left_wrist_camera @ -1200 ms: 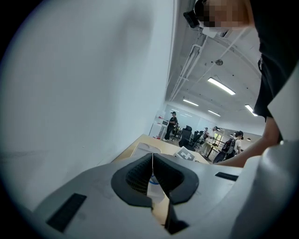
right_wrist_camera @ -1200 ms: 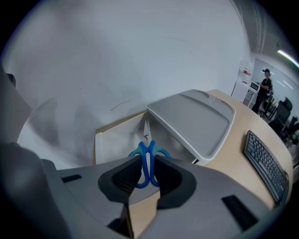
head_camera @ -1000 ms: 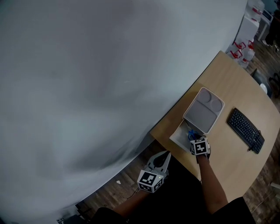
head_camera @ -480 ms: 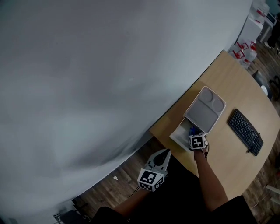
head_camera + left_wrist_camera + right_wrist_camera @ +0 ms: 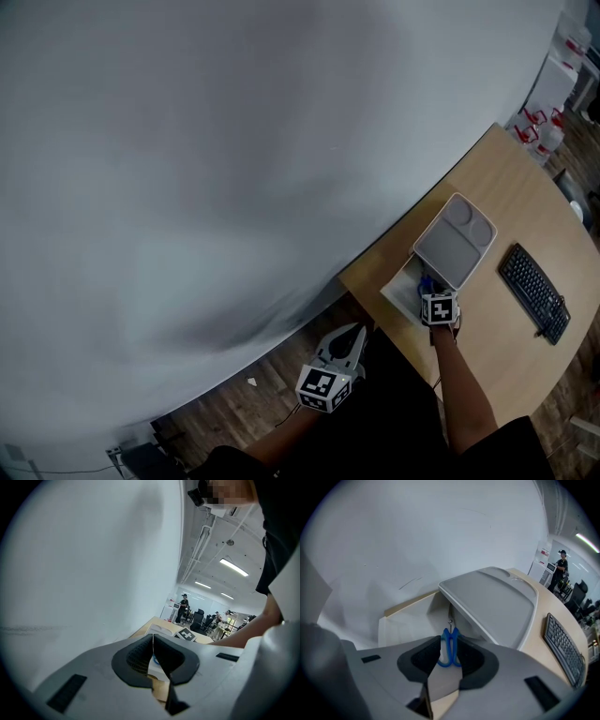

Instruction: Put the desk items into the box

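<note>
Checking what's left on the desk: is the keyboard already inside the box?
No, the keyboard lies on the bare desk, apart from the box.

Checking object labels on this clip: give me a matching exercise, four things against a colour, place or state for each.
Things:
1 scissors
2 keyboard
3 lid
4 left claw

Descriptions:
a black, flat on the desk
b shut, off the desk
c blue, at the open box
d grey, tilted against the box

Pairs: 1-c, 2-a, 3-d, 4-b

Matt wood desk (image 5: 511, 173) (smooth plastic box (image 5: 405, 623))
</note>
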